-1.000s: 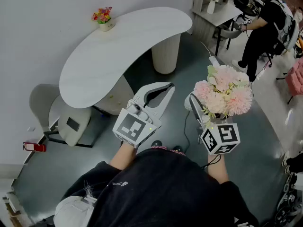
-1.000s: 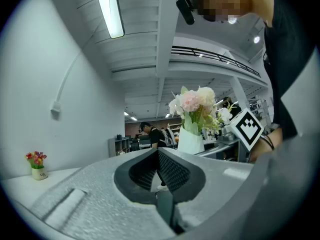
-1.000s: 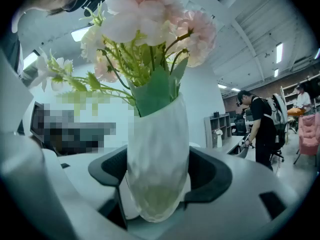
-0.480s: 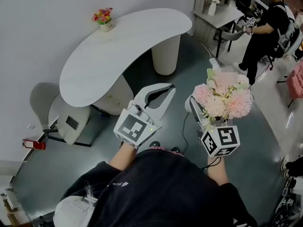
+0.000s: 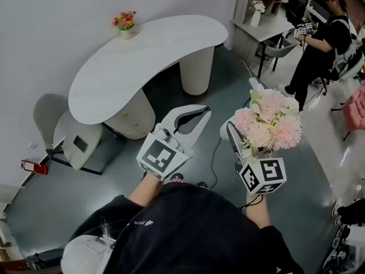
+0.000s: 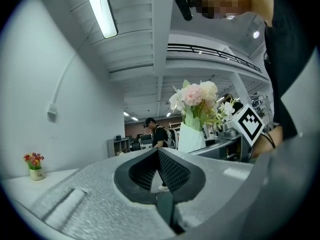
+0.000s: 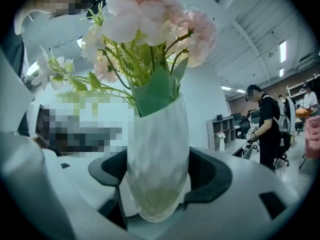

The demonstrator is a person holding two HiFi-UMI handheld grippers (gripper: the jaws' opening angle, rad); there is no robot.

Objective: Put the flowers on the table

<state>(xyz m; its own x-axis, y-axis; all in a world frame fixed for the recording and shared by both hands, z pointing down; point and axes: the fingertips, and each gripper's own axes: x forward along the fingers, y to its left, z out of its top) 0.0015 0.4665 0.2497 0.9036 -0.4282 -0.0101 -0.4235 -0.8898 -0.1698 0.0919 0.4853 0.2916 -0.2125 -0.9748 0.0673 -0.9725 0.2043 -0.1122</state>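
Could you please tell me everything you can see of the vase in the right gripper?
The vase is white and looks like dimpled, slightly translucent glass or plastic, narrowing to a rounded base. It stands upright, and the jaws of the right gripper clamp its lower half, so it rests on no surface. It holds pale pink flowers with green stems and leaves.

The white table [image 5: 142,56] is offering open top along nearly its whole curve. Only a small pot of bright flowers [image 5: 125,23] is occupying its far left corner, and the wall [image 5: 57,16] is closing off the table's far side. A grey chair [image 5: 68,133] is blocking its left end. The floor [image 5: 162,90] before its near edge is lying open, with a cable [image 5: 215,150] trailing near its right pedestal [image 5: 195,70].
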